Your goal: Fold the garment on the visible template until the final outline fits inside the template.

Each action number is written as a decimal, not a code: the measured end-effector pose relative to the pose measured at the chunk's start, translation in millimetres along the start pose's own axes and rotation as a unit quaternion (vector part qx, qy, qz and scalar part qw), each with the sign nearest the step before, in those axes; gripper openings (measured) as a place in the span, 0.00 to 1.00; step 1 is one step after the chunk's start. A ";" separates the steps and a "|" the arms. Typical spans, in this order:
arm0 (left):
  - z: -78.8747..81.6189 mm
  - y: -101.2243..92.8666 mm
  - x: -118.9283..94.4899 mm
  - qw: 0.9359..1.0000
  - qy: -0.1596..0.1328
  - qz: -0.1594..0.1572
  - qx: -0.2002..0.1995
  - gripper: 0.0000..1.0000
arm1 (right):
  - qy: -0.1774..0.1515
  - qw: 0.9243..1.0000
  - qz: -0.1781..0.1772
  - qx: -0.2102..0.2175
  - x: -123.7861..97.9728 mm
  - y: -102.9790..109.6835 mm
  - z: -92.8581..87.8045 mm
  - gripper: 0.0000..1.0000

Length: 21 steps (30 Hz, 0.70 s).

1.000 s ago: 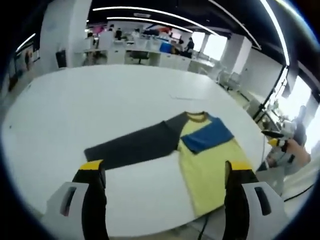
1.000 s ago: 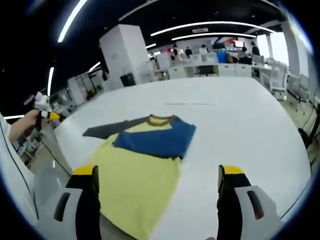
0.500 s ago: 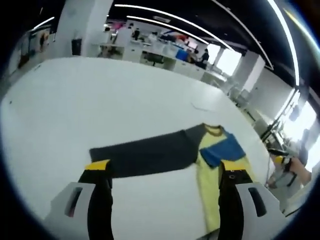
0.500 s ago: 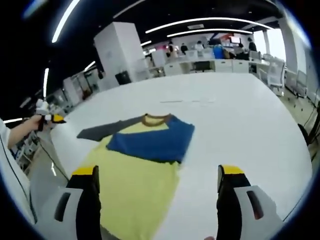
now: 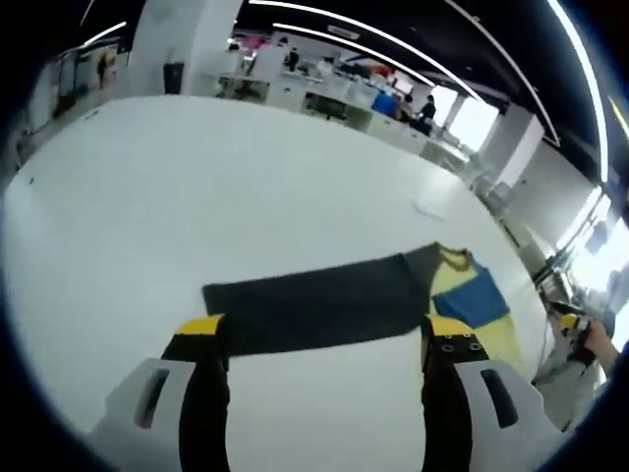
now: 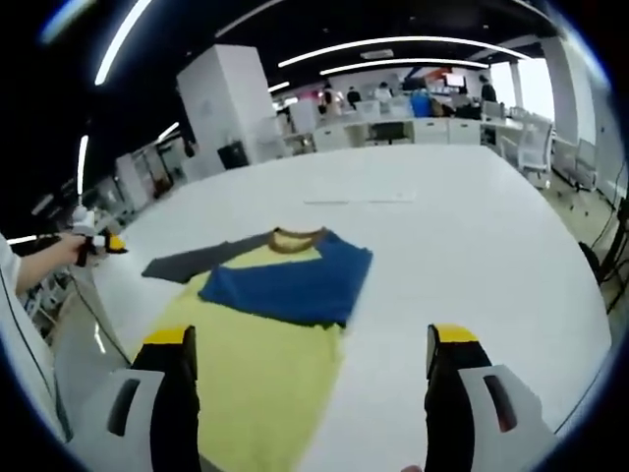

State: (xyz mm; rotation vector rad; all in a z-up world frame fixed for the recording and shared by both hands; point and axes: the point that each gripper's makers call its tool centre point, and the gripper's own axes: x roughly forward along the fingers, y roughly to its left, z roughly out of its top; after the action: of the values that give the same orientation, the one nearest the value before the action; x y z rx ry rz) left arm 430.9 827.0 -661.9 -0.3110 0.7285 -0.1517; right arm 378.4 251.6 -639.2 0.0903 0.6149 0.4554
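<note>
Shirt (image 5: 393,300) lies flat on the white table (image 5: 197,187), ahead of the left gripper (image 5: 324,339). Its dark grey sleeve (image 5: 314,313) stretches out between and just beyond that gripper's jaws; the yellow body with the blue sleeve (image 5: 474,300) folded over it sits ahead to the right jaw's side. The left gripper's jaws stand wide apart, holding nothing, above the table.

In the right gripper view, the shirt (image 6: 265,315) lies ahead and toward the left jaw, collar (image 6: 298,237) pointing away, blue sleeve (image 6: 290,280) across the chest, grey sleeve (image 6: 187,262) extending left. The right gripper (image 6: 307,344) is spread open and empty. A person's hand (image 6: 54,254) shows at the far left edge.
</note>
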 end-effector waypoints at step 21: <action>-7.5 63.6 44.2 0.997 0.003 0.078 0.000 0.56 | 0.016 1.000 -0.004 0.019 10.0 -0.8 -3.7 0.96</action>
State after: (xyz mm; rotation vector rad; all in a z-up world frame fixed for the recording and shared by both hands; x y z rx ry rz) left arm 460.3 874.6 -716.1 -0.2532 0.7556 -0.0045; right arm 383.7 255.0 -647.7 0.1179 0.6557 0.4389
